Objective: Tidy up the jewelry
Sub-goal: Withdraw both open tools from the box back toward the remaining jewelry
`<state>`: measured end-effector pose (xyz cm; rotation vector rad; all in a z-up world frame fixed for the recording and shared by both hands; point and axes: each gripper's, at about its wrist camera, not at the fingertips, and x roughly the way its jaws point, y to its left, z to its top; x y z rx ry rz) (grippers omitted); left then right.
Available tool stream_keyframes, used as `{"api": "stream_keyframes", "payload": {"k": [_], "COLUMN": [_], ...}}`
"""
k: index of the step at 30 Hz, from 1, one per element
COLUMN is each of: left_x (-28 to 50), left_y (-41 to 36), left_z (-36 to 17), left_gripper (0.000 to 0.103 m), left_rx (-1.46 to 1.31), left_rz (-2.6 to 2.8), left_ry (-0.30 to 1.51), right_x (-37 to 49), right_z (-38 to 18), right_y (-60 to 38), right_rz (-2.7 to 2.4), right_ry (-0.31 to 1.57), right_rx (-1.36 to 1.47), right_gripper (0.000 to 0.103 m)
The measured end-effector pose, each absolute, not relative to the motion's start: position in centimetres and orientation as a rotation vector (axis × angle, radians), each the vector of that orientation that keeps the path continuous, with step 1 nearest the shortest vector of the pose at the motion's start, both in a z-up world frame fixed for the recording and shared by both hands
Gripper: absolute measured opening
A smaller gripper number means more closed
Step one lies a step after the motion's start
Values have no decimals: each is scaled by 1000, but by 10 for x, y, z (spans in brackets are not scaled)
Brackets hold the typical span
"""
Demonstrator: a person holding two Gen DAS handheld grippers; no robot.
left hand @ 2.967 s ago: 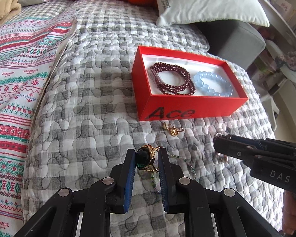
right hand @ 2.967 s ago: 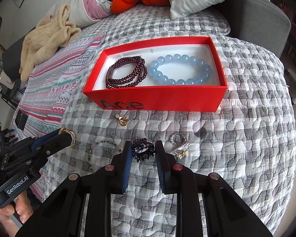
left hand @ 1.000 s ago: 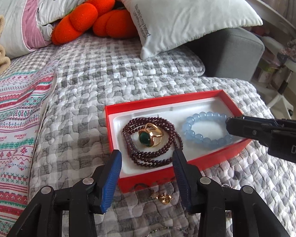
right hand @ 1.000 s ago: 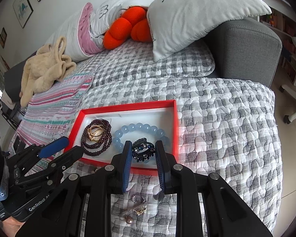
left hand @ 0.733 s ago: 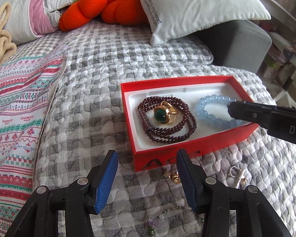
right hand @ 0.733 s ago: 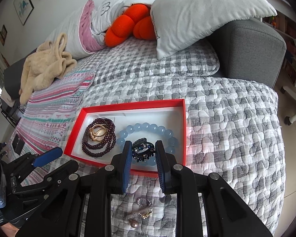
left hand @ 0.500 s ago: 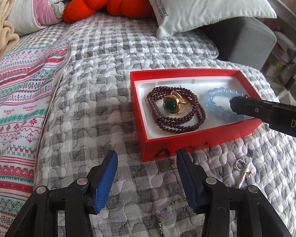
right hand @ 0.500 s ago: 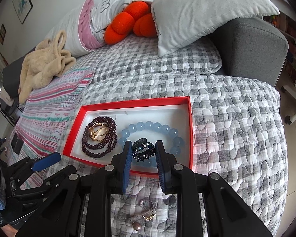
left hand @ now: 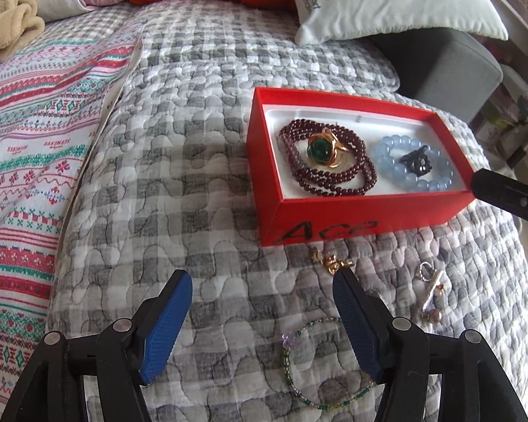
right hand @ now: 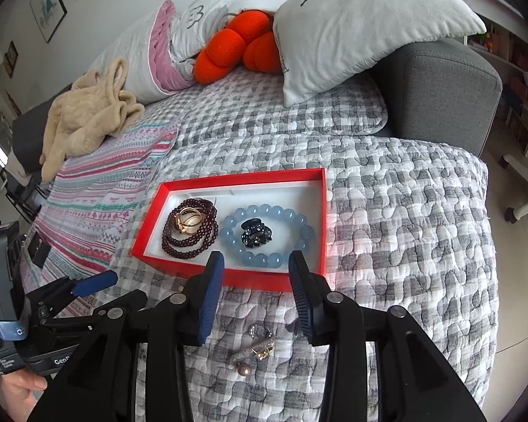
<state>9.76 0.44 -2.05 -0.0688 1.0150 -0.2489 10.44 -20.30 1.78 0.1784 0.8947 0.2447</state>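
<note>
Both pitched down over the quilt (left hand: 165, 183) — left gripper (left hand: 262, 320) near the red box (left hand: 334, 218), jaws opening, empty; right gripper (right hand: 255, 292) at its near rim, opening too, black clip (right hand: 256, 234) dropped inside the blue bracelet (right hand: 264, 256). Loose earrings (right hand: 253, 348) nearby, open quilt left.

Two handheld grippers of black angular plastic: left gripper (left hand: 262, 320), right gripper (right hand: 256, 290). Ribbed blue pads on fingers (left hand: 165, 330), silver round screws at the pivots. White lettering "Gen" on the left body, plus a pale blue strap.
</note>
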Motion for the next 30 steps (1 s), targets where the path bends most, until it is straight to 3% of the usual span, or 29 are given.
{"api": "stream_keyframes", "payload": {"k": [2, 7, 27, 30], "left_x": [93, 81, 46, 46], "left_y": [7, 12, -1, -5], "left_z": [-22, -26, -46, -47], "left_gripper": [75, 82, 83, 83], "left_rx": [-73, -71, 193, 202], "left_rz": [-237, -233, -382, -414], "left_ry": [1029, 1041, 1007, 997], "right_x": [93, 75, 50, 52], "right_z": [20, 14, -41, -45], "right_y": [-204, -207, -216, -215], "right_rz": [237, 183, 115, 113], "right_ry": [889, 936, 1091, 1087], "right_rx": [149, 87, -110, -101], "right_gripper": [59, 60, 60, 64]}}
